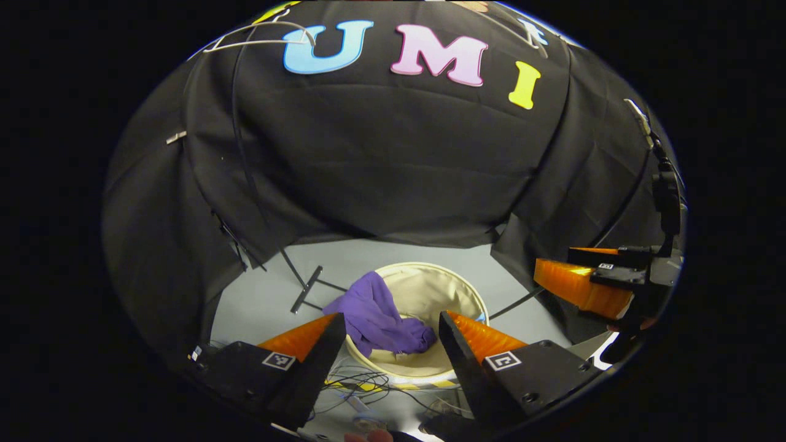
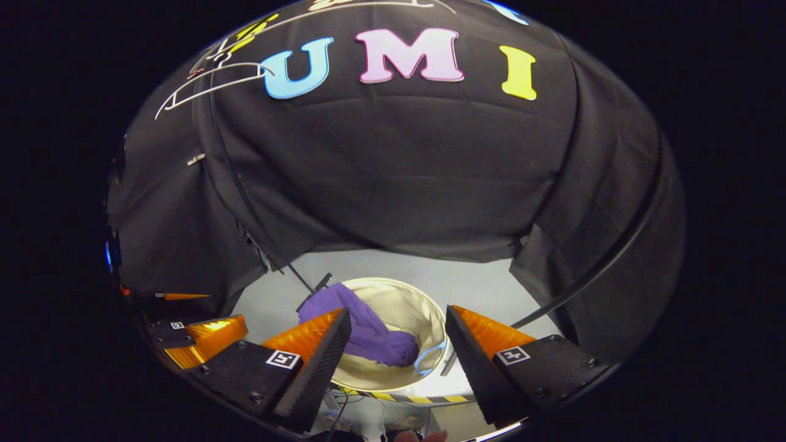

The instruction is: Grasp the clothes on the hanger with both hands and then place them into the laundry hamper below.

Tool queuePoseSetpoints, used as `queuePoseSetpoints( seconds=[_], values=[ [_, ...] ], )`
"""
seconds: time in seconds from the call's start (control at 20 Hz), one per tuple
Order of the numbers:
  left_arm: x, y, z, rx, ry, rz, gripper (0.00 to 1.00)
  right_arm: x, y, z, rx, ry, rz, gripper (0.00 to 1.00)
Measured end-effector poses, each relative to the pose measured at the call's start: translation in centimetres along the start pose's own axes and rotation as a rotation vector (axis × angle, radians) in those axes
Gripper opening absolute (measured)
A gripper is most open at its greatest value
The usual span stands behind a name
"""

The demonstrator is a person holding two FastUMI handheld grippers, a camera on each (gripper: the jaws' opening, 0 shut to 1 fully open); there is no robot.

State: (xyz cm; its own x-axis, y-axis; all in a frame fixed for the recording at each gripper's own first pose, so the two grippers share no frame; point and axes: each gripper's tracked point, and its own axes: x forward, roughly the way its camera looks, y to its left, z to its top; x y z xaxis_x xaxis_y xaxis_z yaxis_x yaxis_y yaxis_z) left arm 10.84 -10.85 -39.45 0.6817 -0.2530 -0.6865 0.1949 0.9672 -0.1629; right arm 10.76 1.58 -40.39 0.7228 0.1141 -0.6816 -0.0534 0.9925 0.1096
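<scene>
Purple clothes (image 1: 381,319) lie draped over the rim and into the cream laundry hamper (image 1: 430,288) on the grey floor (image 1: 258,301), both grippers spread wide and empty above.

The left gripper view catches the clothes' whole spread, the wire hanger (image 1: 258,40) bare at top, and the right gripper (image 1: 583,270) off to one side; the right gripper view has a finger (image 2: 313,344) covering part of the clothes (image 2: 368,331), with the left gripper (image 2: 196,325) at its lower edge.
</scene>
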Motion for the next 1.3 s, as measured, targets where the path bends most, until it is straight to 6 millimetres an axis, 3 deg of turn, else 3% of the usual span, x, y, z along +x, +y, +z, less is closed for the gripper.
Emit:
queuePoseSetpoints(
  seconds=[0.4,0.6,0.85,0.9,1.0,1.05,1.1,1.2,1.3],
  values=[
    [-8.7,0.3,7.6,0.005,-0.213,-0.003,0.95,-8.0,1.5,9.0,0.007,-0.231,-0.022,0.99],
    [-14.9,0.8,13.0,-0.002,-0.358,-0.002,0.95,-12.6,2.3,14.2,-0.01,-0.376,-0.042,0.99],
    [-20.8,1.5,18.5,0.039,-0.509,0.024,0.95,-19.3,4.5,20.7,-0.051,-0.567,-0.043,0.98],
    [-22.1,1.6,19.5,0.045,-0.538,0.029,0.95,-20.4,3.9,21.7,-0.058,-0.596,-0.049,0.98],
    [-24.8,1.9,21.1,0.046,-0.596,0.047,0.95,-22.8,4.1,23.3,-0.063,-0.651,-0.063,0.94],
    [-26.3,1.8,21.7,0.043,-0.619,0.053,0.95,-24.0,4.2,24.0,-0.06,-0.674,-0.067,0.99],
    [-27.3,1.8,22.1,0.039,-0.632,0.056,0.93,-25.3,4.5,24.6,-0.054,-0.695,-0.068,0.94],
    [-30.1,1.8,22.8,0.03,-0.674,0.07,0.92,-26.8,4.8,25.0,-0.048,-0.713,-0.075,1.0],
    [-32.1,2.2,23.6,0.026,-0.718,0.08,0.92,-28.2,4.9,25.3,-0.056,-0.727,-0.092,0.94]
  ],
)
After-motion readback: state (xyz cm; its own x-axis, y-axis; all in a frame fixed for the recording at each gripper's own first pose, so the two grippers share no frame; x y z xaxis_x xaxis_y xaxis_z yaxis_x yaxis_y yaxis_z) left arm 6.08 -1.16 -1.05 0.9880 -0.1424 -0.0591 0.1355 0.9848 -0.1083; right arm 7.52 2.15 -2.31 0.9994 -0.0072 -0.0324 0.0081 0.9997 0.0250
